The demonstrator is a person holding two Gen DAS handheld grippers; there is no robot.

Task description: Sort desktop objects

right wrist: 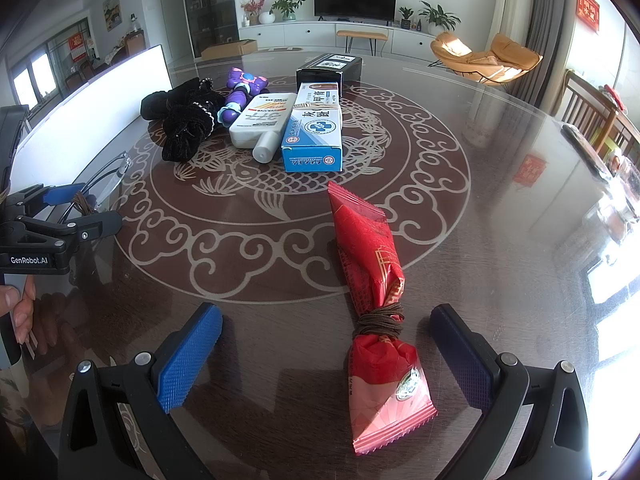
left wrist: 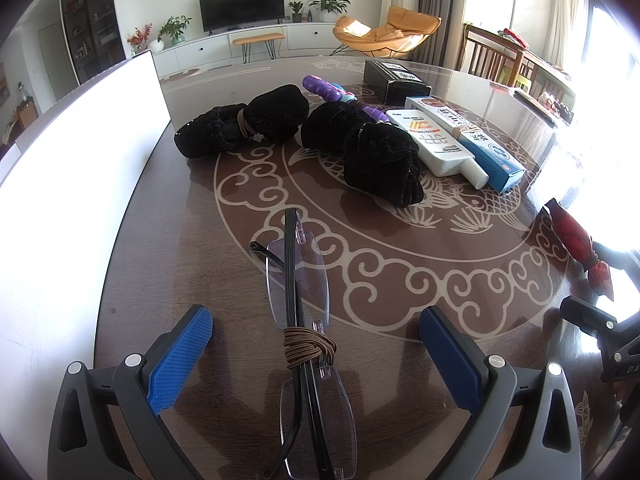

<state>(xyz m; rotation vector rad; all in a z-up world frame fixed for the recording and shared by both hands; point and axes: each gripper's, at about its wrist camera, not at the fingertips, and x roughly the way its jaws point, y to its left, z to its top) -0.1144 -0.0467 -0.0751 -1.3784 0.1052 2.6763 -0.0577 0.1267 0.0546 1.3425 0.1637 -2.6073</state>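
Left wrist view: the left gripper (left wrist: 316,344) stands with its jaws spread wide, grasping nothing. Between the two blue pads (left wrist: 180,360) lie two pairs of rimless glasses (left wrist: 304,320), bound together at the middle by a brown cord — their long axis runs straight away from the camera, toward the table's centre. Farther off sit two black velvet bundles (left wrist: 360,148), one purple toy (left wrist: 340,96), one white bottle (left wrist: 436,144) tied to one blue-and-white box (left wrist: 480,144), and one black box (left wrist: 396,76). A white board (left wrist: 80,152) stands at the left edge of the patterned table (left wrist: 400,280).

Right wrist view: the right gripper (right wrist: 326,354) is likewise released, jaws wide apart. Two red snack packets (right wrist: 372,280) (tied at the waist with brown cord) lie on the table nearer the right pad than the left, long axis pointing away from the camera and leaning slightly left at the far end. The left gripper shows at the left edge — the glasses between its fingers.
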